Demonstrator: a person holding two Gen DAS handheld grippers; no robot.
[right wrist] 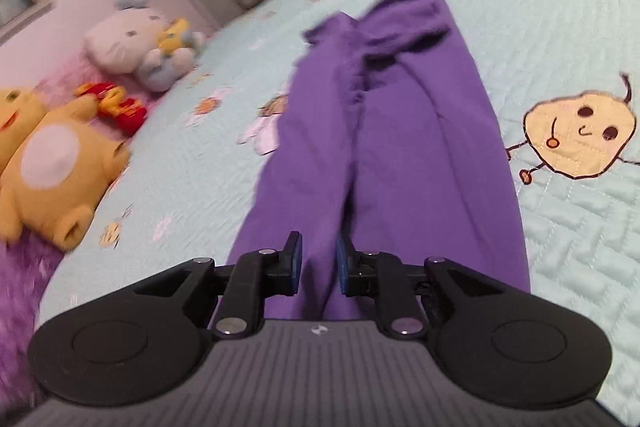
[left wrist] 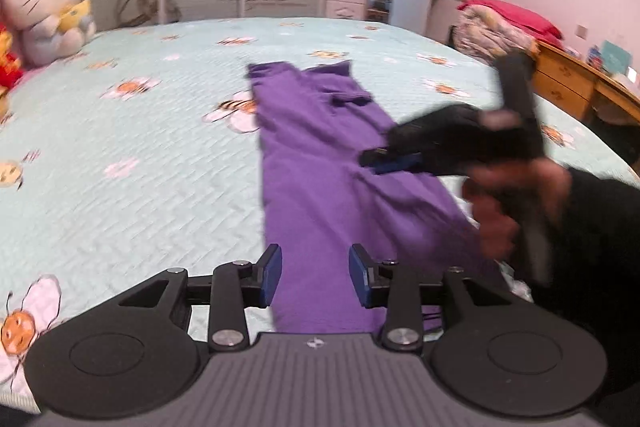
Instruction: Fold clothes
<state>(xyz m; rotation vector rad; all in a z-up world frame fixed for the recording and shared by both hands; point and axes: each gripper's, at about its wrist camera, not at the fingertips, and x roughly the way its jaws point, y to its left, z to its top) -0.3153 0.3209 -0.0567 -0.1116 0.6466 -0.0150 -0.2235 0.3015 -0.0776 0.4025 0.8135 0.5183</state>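
Two claws are hovering over a purple garment that is lying in a long, narrow strip down the middle of the bed, its far end bunched and creased. The left claw is standing with its blue pads wide apart above the near end, gripping nothing. The right claw is standing with a narrower gap between its pads and cloth showing through; whether it is pinching any, I cannot tell. Both views are smearing with motion, so a snatched grab risks catching a single layer and dragging the strip askew. The bunched far end may also be carrying its wrinkles into any later fold.
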